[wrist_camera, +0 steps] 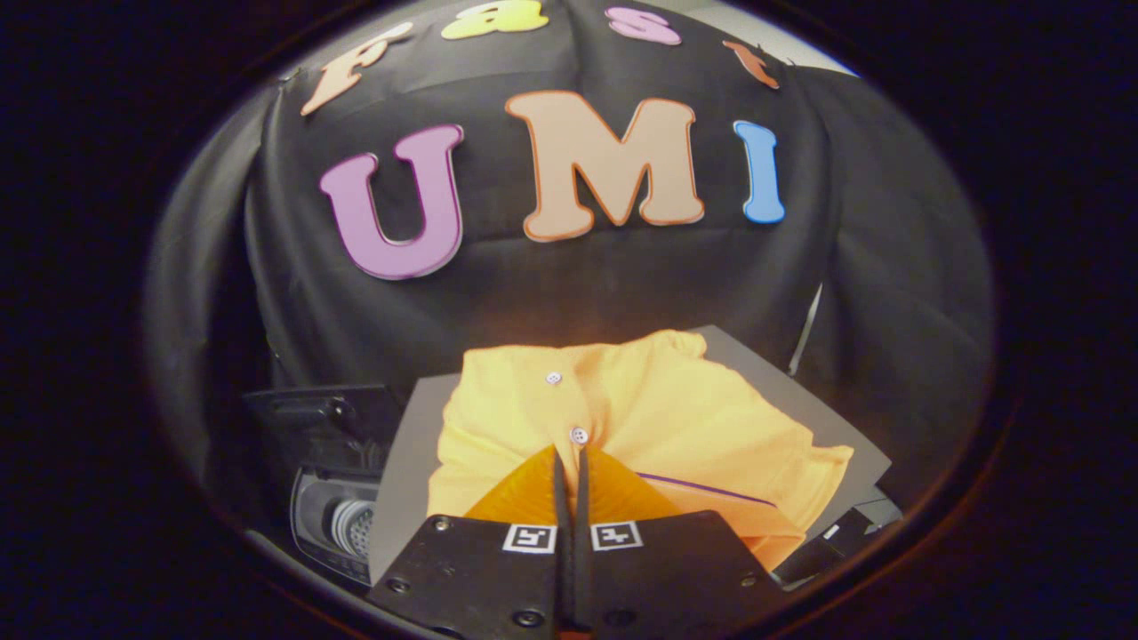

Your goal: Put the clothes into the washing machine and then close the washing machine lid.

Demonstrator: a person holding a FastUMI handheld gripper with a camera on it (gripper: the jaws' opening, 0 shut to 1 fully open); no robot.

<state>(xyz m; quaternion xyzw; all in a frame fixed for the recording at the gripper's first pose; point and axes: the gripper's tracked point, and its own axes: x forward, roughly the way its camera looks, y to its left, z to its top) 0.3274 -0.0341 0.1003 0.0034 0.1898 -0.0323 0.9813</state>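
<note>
here the claw (570,462) is pressed together over the yellow shirt (658,418), whose edges overhang the grey board (404,471).

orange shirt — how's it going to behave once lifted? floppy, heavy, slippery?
Likely floppy: the orange shirt lies in soft folds and creases on the grey board, so it should drape and trail. Probably light for its size, being thin cloth. The gripper has its fingers closed together at the buttoned placket; whether they pinch fabric is unclear.
</note>
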